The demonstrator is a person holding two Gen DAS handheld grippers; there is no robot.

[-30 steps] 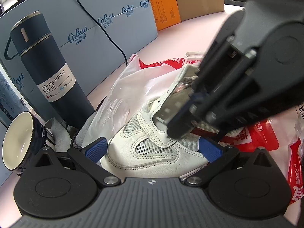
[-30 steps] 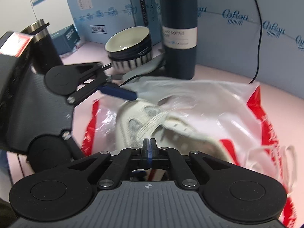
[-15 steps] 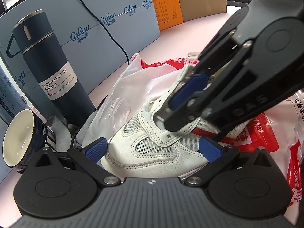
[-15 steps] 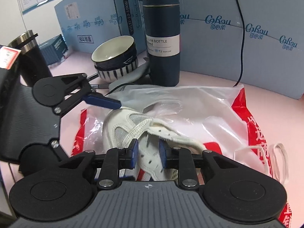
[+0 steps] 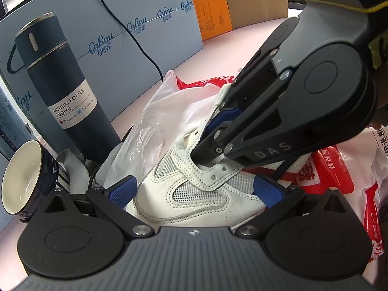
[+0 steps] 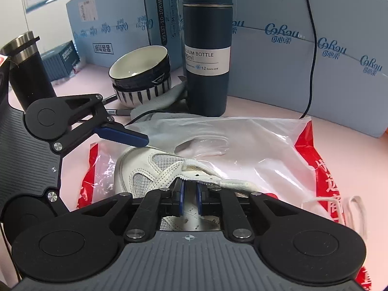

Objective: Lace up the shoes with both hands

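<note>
Where the crinkly red-and-white plastic bag (image 6: 254, 150) is spread on the smooth pink table (image 6: 266, 106), the white shoe (image 5: 184, 208) of stitched leather and mesh is laid on it. Its lace-hole edge is met by the right gripper (image 6: 190, 194), whose jaws are closing, almost together. The rounded toe is flanked by the left gripper (image 5: 194, 191), jaws wide apart. A flat white lace (image 6: 361, 208) is left loose nearby.
</note>
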